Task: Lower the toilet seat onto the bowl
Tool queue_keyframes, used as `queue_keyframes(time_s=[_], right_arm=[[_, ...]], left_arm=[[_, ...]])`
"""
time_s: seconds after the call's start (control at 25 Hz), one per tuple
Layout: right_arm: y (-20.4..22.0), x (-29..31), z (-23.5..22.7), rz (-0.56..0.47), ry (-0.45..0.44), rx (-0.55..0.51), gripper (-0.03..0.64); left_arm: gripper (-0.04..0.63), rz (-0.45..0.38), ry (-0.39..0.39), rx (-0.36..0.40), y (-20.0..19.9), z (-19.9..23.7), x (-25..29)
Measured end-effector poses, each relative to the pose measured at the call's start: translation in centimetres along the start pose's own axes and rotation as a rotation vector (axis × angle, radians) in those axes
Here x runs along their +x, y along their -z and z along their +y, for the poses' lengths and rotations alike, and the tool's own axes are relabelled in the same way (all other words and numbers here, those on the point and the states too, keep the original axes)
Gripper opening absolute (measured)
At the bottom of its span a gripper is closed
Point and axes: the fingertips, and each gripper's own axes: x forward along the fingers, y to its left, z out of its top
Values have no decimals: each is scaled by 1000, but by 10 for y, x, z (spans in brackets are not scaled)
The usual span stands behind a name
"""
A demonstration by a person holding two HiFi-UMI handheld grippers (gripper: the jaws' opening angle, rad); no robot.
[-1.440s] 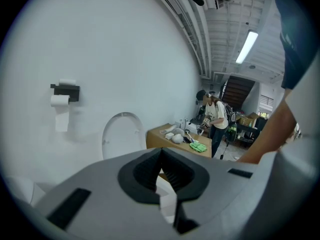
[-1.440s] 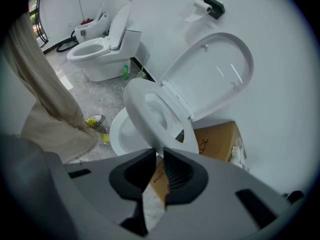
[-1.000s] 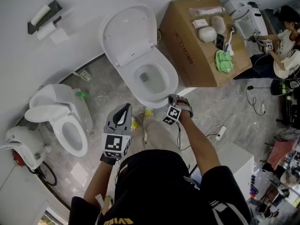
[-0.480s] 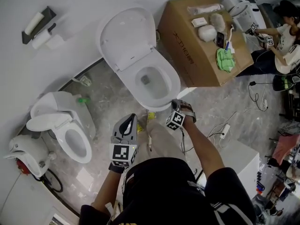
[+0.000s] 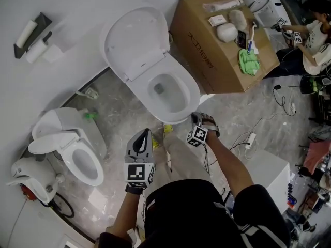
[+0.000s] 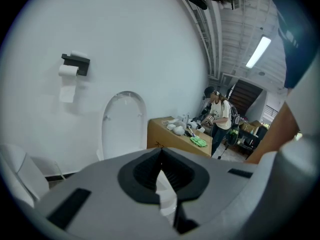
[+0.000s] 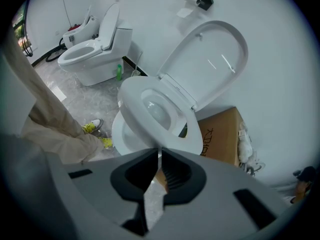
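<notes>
The toilet seat (image 5: 182, 106) lies flat as a white ring on the bowl (image 5: 155, 110) of the middle toilet, while the lid (image 5: 132, 37) stands raised against the white wall behind it; the right gripper view shows the same, the seat (image 7: 131, 98) down and the solid lid (image 7: 212, 59) tilted up at the hinge. The right gripper (image 5: 196, 117) hangs just in front of the bowl's front rim, pointing steeply down, apart from the seat. Its jaws have just been closing and now stand all but together, with only a sliver of light between them and nothing held. The left gripper (image 5: 145, 133) is lower and to the left over the grey marble floor (image 5: 119, 102), clear of the toilet, its jaws meeting at the tips and likewise empty. Yellow shoes (image 5: 166, 129) show between the two grippers. Just right of the toilet stands a cardboard box (image 5: 207, 50) with a green cloth (image 5: 248, 63) and small items on top. A second toilet (image 5: 77, 143) sits well apart at the left, a paper holder (image 5: 32, 30) hangs on the wall, and another person (image 5: 316, 35) is at the far right edge.
</notes>
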Motion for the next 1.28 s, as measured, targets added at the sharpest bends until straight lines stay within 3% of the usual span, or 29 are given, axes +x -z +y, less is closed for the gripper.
queue_keyframes(time_s=[0.76, 1.28], right_arm=[[24, 19, 22, 28, -31, 33, 5], [34, 35, 34, 44, -46, 49, -8]], left_arm=[[11, 50, -17, 7, 28, 12, 7], [11, 21, -6, -23, 36, 11, 23]])
